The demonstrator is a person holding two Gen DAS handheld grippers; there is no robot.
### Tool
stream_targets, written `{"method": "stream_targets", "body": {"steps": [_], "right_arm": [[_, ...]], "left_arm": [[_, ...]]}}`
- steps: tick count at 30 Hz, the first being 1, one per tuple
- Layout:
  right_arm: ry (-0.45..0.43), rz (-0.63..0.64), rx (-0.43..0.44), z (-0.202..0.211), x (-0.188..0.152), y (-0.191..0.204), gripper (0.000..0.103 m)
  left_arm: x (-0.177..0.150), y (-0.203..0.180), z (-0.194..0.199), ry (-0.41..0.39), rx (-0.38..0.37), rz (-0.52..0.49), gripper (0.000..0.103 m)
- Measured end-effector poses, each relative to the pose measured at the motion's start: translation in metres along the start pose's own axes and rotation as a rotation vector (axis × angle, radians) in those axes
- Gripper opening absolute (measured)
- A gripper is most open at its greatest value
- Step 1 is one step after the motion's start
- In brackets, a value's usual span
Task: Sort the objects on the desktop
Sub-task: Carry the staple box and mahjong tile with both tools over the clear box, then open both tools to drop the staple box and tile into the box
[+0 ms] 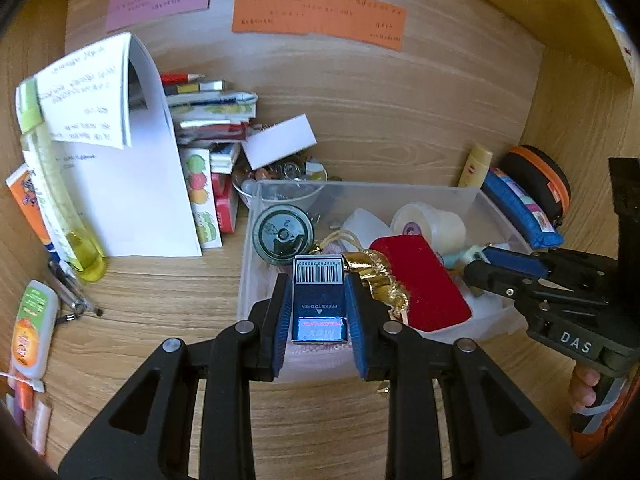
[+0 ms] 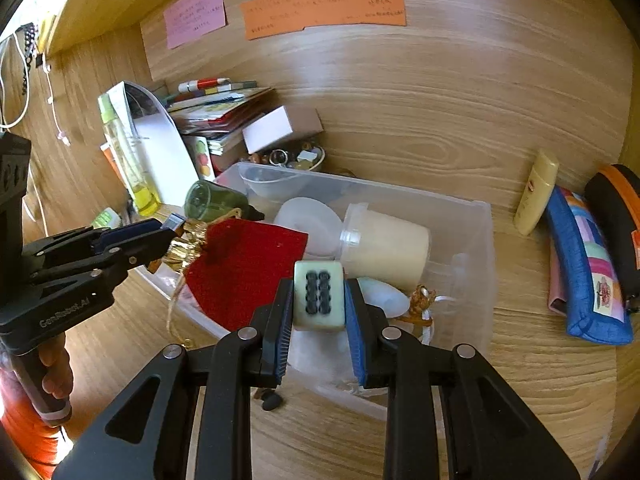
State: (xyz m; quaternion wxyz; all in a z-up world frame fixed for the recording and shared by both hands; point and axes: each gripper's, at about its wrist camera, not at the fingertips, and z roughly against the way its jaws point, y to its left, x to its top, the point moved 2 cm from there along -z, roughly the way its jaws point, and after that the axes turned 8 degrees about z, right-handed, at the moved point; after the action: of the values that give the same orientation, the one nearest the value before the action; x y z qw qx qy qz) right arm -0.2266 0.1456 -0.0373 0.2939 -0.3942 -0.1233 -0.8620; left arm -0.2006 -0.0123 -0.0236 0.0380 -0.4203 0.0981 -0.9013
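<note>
A clear plastic bin (image 2: 472, 232) is set on the wooden surface (image 1: 360, 120), and it is filled with a red velvet pouch (image 2: 248, 268) tied with a gold ruffle (image 1: 380, 280), a cream lidded cup (image 2: 384, 248) laid on its side, a dark green glass jar (image 1: 284, 236) and some pale pieces that cannot be made out. Behind it, a small bowl (image 2: 312, 164) of trinkets is seen, its contents too small to name.

A small blue box (image 1: 319, 300) with a barcode is pinched between the pads of the left claw (image 1: 319, 280), over the bin's near left part. A mahjong tile (image 2: 319, 300) with 8 dark circles is pinched in the right claw (image 2: 319, 284), above the bin's near rim.

A curled white sheet (image 1: 132, 184) hides most of a stack of books and packets (image 1: 216, 120). The bottle (image 1: 30, 328) and tubes at the left are cut off by the frame's edge. Writing on the 3 coloured notes (image 1: 320, 16) on the back panel is unreadable.

To the right of the bin, a cream tube (image 2: 536, 192), a blue pencil case (image 2: 588, 280) and a black-and-orange pouch (image 2: 616, 216) are lined near the side wall. Bare wood is left between the bin and the back panel, and in front of the bin.
</note>
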Motion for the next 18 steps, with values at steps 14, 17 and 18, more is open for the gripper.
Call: {"method": "stream_targets", "body": {"steps": [14,17,18], "right_arm": [[-0.038,0.056,-0.053,0.011,0.002,0.008,0.029],[-0.06,0.054,-0.06,0.022,0.003,0.01,0.037],[-0.072,0.054,-0.069,0.027,0.003,0.011,0.041]], "left_arm": [[0.002,-0.004,0.017,-0.026,-0.003,-0.02,0.027],[0.002,-0.003,0.026,-0.048,0.005,-0.018,0.034],[0.002,-0.002,0.03,-0.056,0.008,-0.016,0.036]]}}
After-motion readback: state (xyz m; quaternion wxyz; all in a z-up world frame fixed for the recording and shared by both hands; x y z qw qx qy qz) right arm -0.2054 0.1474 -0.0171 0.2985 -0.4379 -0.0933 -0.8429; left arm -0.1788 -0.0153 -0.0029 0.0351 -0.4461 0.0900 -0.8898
